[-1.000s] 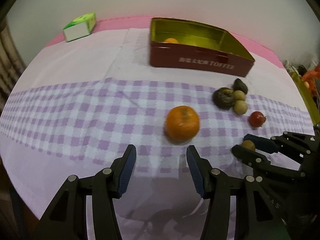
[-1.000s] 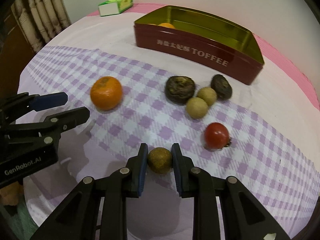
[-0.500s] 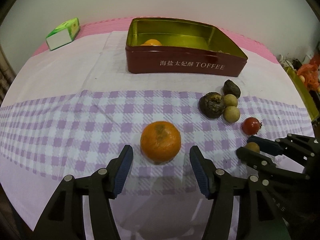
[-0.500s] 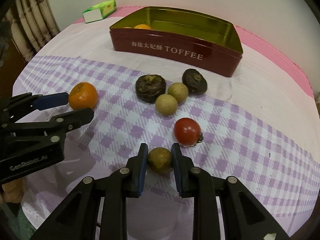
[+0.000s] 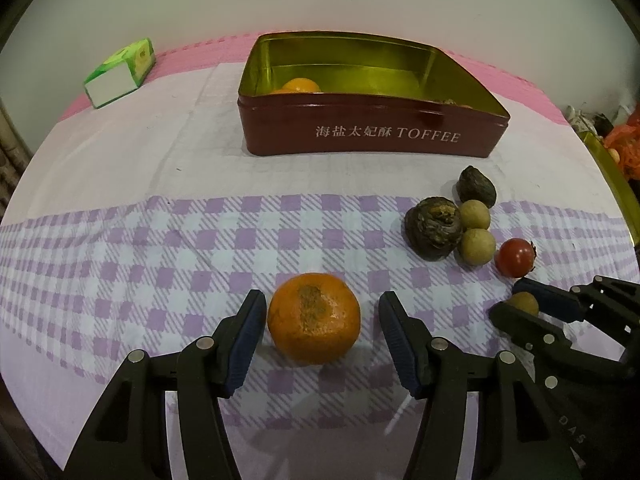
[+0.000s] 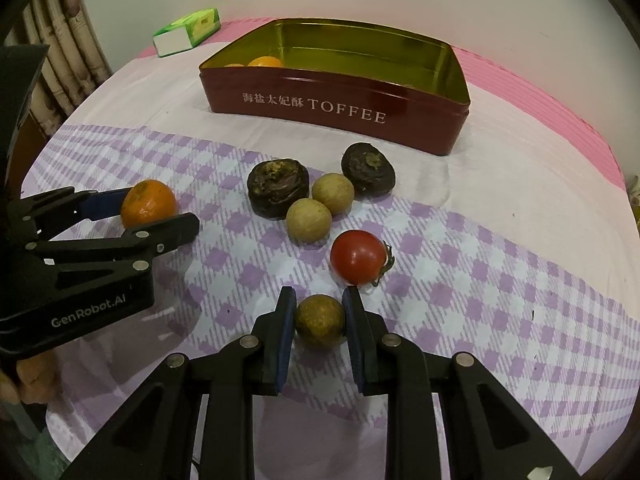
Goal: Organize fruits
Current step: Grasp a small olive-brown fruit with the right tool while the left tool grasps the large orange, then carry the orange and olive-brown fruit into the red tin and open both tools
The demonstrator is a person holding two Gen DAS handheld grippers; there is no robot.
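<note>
Left wrist view, from left to right: a green and white carton (image 5: 120,74) lies at the upper left on a pink cloth. Right of it, top centre, stands an open red toffee tin (image 5: 368,136) with a gold inside; an orange fruit (image 5: 301,85) shows in its left corner. At lower centre the left gripper (image 5: 322,336) has its jaws spread around a mandarin (image 5: 314,317) that sits on the purple checked tablecloth (image 5: 140,248); the left pad is just beside the fruit, the right pad stands clear of it. Further right is a cluster: two dark wrinkled fruits (image 5: 434,233), two pale round fruits (image 5: 476,246) and a red cherry tomato (image 5: 515,257). At the lower right edge the right gripper (image 5: 520,306) enters from the side, its jaws pinching a small brown round fruit (image 5: 524,303)

Right wrist view, left to right: the left gripper comes in at the left edge with the mandarin between its fingers (image 6: 160,236). In the middle lies the same cluster, the tomato nearest the camera. At bottom centre the right gripper's pads press on both sides of the brown fruit, which sits low over the cloth just in front of the tomato; the tin is at the top centre
</note>
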